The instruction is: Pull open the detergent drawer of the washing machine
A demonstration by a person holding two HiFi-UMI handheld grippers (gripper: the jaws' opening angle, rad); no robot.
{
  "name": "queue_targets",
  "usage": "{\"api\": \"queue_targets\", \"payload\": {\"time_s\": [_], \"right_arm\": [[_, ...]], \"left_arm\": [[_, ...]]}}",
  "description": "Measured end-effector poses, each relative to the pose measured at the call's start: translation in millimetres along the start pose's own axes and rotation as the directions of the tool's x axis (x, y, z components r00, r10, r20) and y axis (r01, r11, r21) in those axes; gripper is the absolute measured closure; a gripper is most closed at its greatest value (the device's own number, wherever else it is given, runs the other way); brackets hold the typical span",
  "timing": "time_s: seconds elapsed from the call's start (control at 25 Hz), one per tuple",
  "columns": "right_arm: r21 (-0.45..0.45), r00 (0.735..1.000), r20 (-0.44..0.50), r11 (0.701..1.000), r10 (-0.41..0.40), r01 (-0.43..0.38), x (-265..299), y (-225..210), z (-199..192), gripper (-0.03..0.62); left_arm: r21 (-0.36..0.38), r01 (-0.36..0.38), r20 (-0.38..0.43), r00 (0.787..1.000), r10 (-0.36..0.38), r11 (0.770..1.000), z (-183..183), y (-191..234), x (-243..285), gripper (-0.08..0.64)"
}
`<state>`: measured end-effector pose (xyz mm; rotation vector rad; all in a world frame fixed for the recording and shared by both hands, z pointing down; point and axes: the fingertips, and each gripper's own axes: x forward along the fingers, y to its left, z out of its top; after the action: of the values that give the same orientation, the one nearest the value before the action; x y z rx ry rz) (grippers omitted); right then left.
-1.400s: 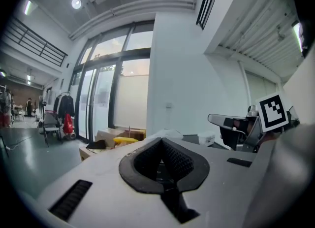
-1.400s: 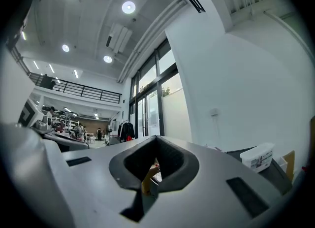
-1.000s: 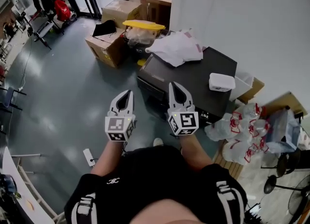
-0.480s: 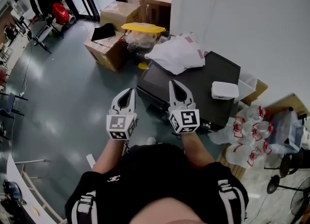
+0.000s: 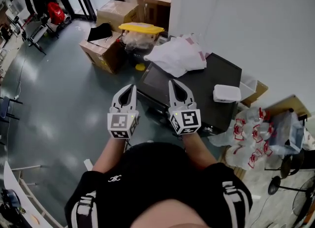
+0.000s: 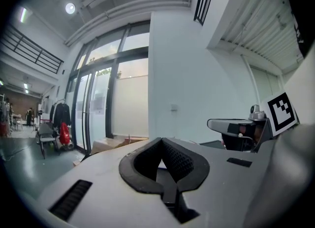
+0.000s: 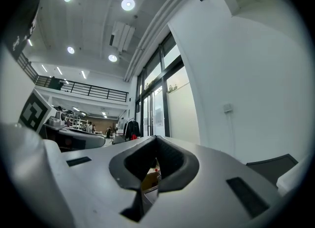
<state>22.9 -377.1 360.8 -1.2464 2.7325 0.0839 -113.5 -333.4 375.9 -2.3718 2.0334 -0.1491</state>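
The washing machine [image 5: 197,86] is a black box with a dark flat top, standing against the white wall in the head view. Its front face [image 5: 153,105] is seen steeply from above, and I cannot make out the detergent drawer. My left gripper [image 5: 129,88] hangs shut over the grey floor, left of the machine's front. My right gripper [image 5: 175,83] is shut too, its tips over the machine's front edge, touching nothing. In the left gripper view the left gripper [image 6: 161,141] points level into the room with nothing between its pads. The right gripper [image 7: 156,139] also holds nothing.
A white crumpled cloth [image 5: 178,53] and a white lidded tub [image 5: 225,93] lie on the machine's top. Cardboard boxes [image 5: 102,50] and a bin with a yellow lid [image 5: 141,27] stand behind it on the left. Plastic bags [image 5: 248,134] are heaped to its right.
Both grippers have moved a little forward toward the machine, side by side, and stayed shut. The machine now sits slightly nearer in the head view.
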Motion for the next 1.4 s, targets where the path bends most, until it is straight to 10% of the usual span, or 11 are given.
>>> {"api": "queue_targets", "payload": {"time_s": [0.16,0.32,0.88,1.24,1.4], "right_arm": [[-0.001,1.000,-0.009,1.000,-0.006,0.006,2.8,-4.8,-1.4,0.591],[0.002,0.999,-0.028,1.000,-0.019,0.019,2.1,-9.1,-8.6,0.591],[0.003,0.994,-0.106,0.999,-0.033,0.034,-3.6,-5.1,-32.5,0.591],[-0.013,0.984,-0.165,0.998,-0.065,0.064,-4.3,-6.7,-47.4,0.591],[-0.025,0.978,-0.194,0.996,-0.083,0.080,-6.7,-7.2,-56.2,0.591]], "left_arm": [[-0.028,0.020,0.065,0.998,-0.018,0.999,9.0,2.9,3.9,0.557],[-0.078,0.077,0.096,0.993,-0.069,0.994,9.0,4.6,7.2,0.253],[-0.332,0.117,-0.060,0.988,-0.145,0.936,-93.1,33.2,6.1,0.252],[-0.608,0.095,-0.199,0.943,-0.267,0.788,-208.5,31.7,5.3,0.252],[-0.741,0.113,-0.153,0.932,-0.330,0.662,-235.3,27.4,10.0,0.252]]}}
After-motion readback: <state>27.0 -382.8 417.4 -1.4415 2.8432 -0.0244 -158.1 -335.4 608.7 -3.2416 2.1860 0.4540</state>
